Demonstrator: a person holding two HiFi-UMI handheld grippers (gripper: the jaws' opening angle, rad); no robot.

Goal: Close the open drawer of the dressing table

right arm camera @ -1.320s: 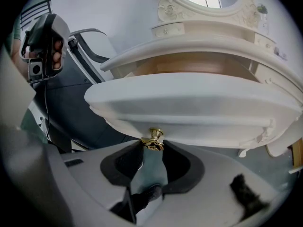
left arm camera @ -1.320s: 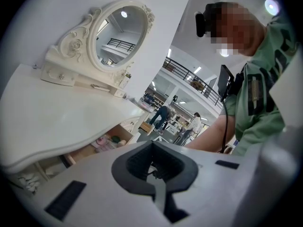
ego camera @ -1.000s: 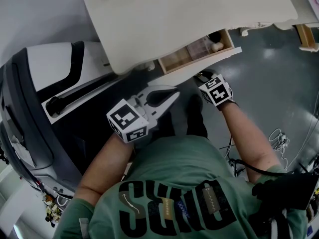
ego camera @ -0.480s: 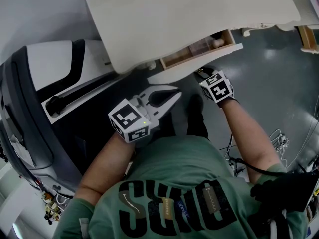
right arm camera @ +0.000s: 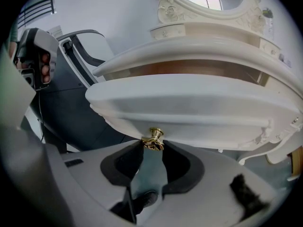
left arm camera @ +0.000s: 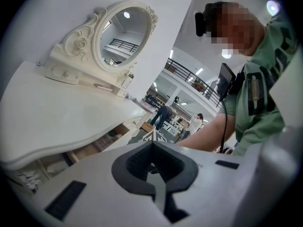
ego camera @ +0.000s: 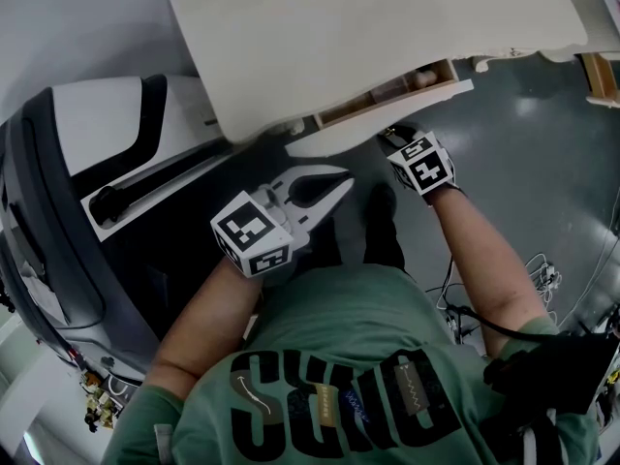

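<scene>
Head view: I can't see the right gripper [ego camera: 392, 139] fingers, which are tucked under its marker cube and the drawer [ego camera: 378, 126] front. The drawer sits under the tabletop [ego camera: 387, 17] edge, open by a narrow gap, its contents too dim to name. Only the right gripper view shows the gold knob [right arm camera: 154, 137], with the fingers clamped on it at their tips. The left gripper [ego camera: 336, 177] hangs well apart from the drawer, fingers together and empty.
</scene>
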